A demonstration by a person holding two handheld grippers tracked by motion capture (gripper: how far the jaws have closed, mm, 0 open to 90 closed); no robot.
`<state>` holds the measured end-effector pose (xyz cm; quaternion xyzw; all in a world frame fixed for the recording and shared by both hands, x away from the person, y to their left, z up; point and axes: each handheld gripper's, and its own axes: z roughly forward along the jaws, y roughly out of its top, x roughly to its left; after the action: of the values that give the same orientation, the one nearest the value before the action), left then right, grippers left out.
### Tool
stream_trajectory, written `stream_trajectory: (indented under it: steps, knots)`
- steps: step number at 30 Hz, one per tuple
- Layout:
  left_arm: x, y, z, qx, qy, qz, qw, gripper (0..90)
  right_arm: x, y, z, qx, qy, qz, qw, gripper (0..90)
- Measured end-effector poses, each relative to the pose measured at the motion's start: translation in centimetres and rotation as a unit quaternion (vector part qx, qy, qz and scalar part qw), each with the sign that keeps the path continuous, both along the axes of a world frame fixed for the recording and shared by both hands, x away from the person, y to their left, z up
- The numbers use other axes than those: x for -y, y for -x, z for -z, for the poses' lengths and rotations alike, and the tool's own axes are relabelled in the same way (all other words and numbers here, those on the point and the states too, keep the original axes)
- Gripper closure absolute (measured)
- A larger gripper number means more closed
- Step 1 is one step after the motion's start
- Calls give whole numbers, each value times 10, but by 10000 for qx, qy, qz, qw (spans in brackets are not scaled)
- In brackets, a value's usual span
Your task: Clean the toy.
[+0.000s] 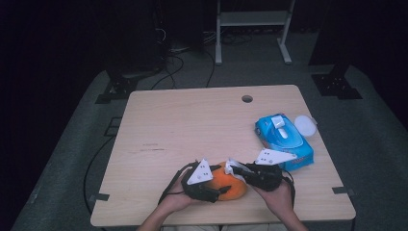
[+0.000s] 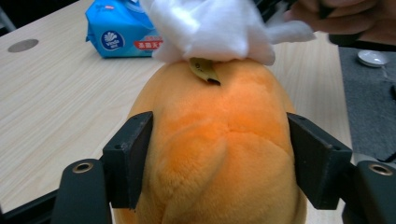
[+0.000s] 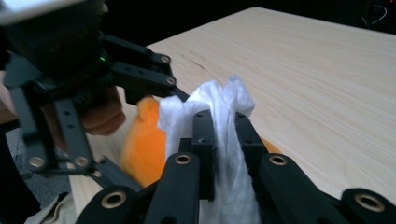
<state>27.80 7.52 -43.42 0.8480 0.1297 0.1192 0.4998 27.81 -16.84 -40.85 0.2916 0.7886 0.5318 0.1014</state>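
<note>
Near the front edge of the counter point(image 1: 192, 120), between both hands: an orange plush toy point(image 2: 219, 154), lying on the wood, a small yellowish tag point(image 2: 204, 71) at its top seam, print too small to read. Flanked by the black fingers point(image 2: 128, 158) of the left gripper point(image 1: 222, 191), pads against the plush on either side, pinching it lightly. Draped over the toy's far end: a white wipe point(image 3: 224, 140), bunched, clamped between the fingers point(image 3: 204, 149) of the right gripper point(image 1: 235, 168), pressed together on the cloth.

Just beyond the right hand point(image 1: 276, 195): a blue pack of wet wipes point(image 1: 284, 139), white flip lid on top, round white logo and a red strip with white characters on its end, not legible. Beside the pack, a small round white lid point(image 1: 305, 125).

Underneath all: pale wood-grain top with a round cable hole point(image 1: 247, 98) near the far edge. Around it: grey floor, trailing black cables, a white frame's legs behind, dark room.
</note>
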Motion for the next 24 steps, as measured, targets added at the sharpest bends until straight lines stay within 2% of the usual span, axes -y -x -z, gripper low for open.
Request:
stream_trajectory:
  steps: [2, 4, 6, 9, 11, 13, 15, 17, 18, 20, 22, 24]
  knots:
    - [-2, -2, 0, -30, 56, 155, 9999, 211, 5, -4, 6, -33, 106, 90, 9999, 814]
    - [-4, -3, 0, -67, 121, 163, 9998, 177, 11, -7, 8, -144, 2, 155, 9998, 813]
    - [-5, -5, 2, -126, 151, 142, 9997, 160, 11, -7, 7, -69, 111, 193, 9997, 813]
    - [-4, -3, 2, -116, 129, 59, 9998, 231, 10, -5, 4, -24, 128, 233, 9996, 813]
    - [-3, -3, 1, -66, 94, -11, 9999, 271, 7, 1, -3, 141, 159, 220, 9995, 813]
    - [1, -2, 0, -76, 148, -96, 9998, 295, 0, 7, -10, 308, 123, 72, 9994, 813]
    - [3, -1, 0, -10, 93, -101, 9999, 306, -10, 14, -14, 486, 280, -107, 9984, 813]
    - [4, 0, 0, 21, 38, -105, 9999, 306, -19, 17, -12, 632, 568, -115, 9963, 813]
    - [3, 0, 0, 8, 58, -76, 10000, 300, -19, 16, -11, 591, 563, -131, 9966, 813]
    - [0, -2, 0, -72, 122, 20, 9999, 253, -15, 12, -7, 452, 474, -124, 9978, 814]
    - [-2, -5, 0, -167, 204, 35, 9996, 181, -11, 10, -5, 414, 488, -86, 9979, 813]
    - [-3, -8, 1, -266, 175, -25, 9995, 98, -9, 9, -5, 458, 524, -49, 9976, 814]
